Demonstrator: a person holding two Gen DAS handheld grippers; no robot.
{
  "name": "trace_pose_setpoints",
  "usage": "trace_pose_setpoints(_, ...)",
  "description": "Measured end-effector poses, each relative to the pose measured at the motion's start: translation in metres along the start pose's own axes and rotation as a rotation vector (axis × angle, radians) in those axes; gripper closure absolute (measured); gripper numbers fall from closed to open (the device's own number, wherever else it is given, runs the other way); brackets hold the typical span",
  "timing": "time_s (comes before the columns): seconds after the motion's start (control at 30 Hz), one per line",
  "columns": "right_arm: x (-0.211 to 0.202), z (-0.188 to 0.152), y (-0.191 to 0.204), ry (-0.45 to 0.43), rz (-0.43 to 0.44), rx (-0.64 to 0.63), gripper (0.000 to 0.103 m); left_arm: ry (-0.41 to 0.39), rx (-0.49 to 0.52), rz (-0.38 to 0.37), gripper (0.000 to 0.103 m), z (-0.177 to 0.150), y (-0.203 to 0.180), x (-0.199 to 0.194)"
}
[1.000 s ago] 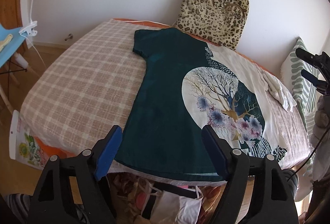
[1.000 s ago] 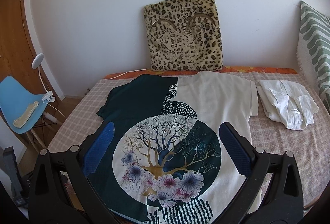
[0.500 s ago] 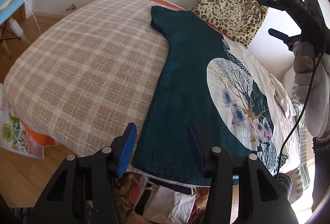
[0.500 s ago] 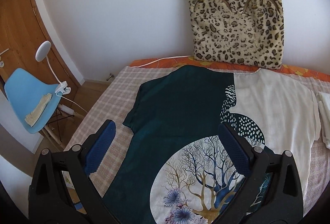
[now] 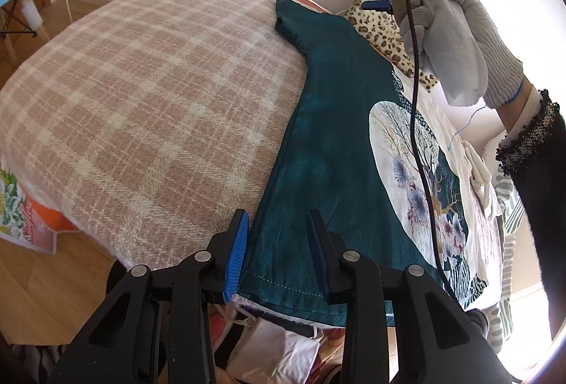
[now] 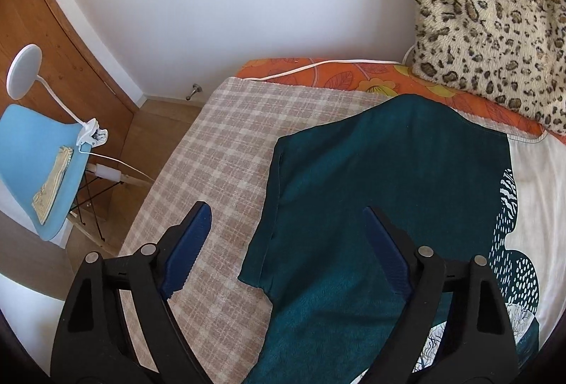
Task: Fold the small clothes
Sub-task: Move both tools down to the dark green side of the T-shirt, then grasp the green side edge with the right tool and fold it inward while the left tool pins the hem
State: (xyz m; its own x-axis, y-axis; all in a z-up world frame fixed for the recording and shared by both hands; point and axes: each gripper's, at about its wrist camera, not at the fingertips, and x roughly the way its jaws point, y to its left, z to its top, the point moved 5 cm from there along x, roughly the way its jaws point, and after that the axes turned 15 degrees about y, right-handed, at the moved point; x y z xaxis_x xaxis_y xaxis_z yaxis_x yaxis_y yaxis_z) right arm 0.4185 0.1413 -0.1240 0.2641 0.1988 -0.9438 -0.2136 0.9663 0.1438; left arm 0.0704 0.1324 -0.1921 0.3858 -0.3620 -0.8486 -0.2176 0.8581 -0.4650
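Flat on the bed [image 5: 148, 108], a teal shirt [image 5: 332, 143] is lying; the left gripper [image 5: 277, 254] jaws are narrowing astride its hem corner, unclamped, while the right gripper [image 6: 283, 256] is hovering wide over the sleeve [image 6: 279, 207], likely for folding.

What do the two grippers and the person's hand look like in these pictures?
Both the left gripper and the right gripper have black frames, silver screws and blue ridged pads. The hand wears a grey knitted glove; a black cable hangs down, beside a black lace-edged sleeve.
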Motion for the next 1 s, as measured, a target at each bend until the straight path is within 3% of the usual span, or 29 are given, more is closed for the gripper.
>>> trace_pose_setpoints(0.17, 0.049, 0.025, 0.008, 0.059, -0.005, 0.006, 0.030, -0.022, -0.012, -0.001, 0.077, 0.002, 0.001, 0.000)
trace_pose_setpoints(0.37, 0.092, 0.050, 0.018, 0.089, -0.047, -0.014, 0.037, -0.028, -0.027, -0.021, 0.077, 0.005, 0.001, 0.003)
trace_pose_setpoints(0.43, 0.103, 0.056, 0.021, 0.099, -0.055, -0.023, 0.038, -0.026, -0.031, -0.033, 0.083, 0.006, 0.002, 0.004)
trace_pose_setpoints(0.8, 0.140, 0.069, 0.022, 0.125, -0.259, -0.110, 0.040, -0.001, -0.032, -0.096, 0.094, 0.006, -0.006, 0.011)
trace_pose_setpoints(0.9, 0.139, 0.068, 0.020, 0.112, -0.310, -0.124, 0.059, 0.008, -0.028, -0.110, 0.098, 0.006, -0.009, 0.012)
trace_pose_setpoints(0.97, 0.136, 0.068, 0.016, 0.108, -0.319, -0.112, 0.088, 0.013, -0.018, -0.122, 0.099, 0.004, -0.013, 0.013)
trace_pose_setpoints(1.0, 0.134, 0.069, 0.012, 0.110, -0.318, -0.102, 0.092, 0.012, -0.012, -0.120, 0.099, 0.004, -0.014, 0.013)
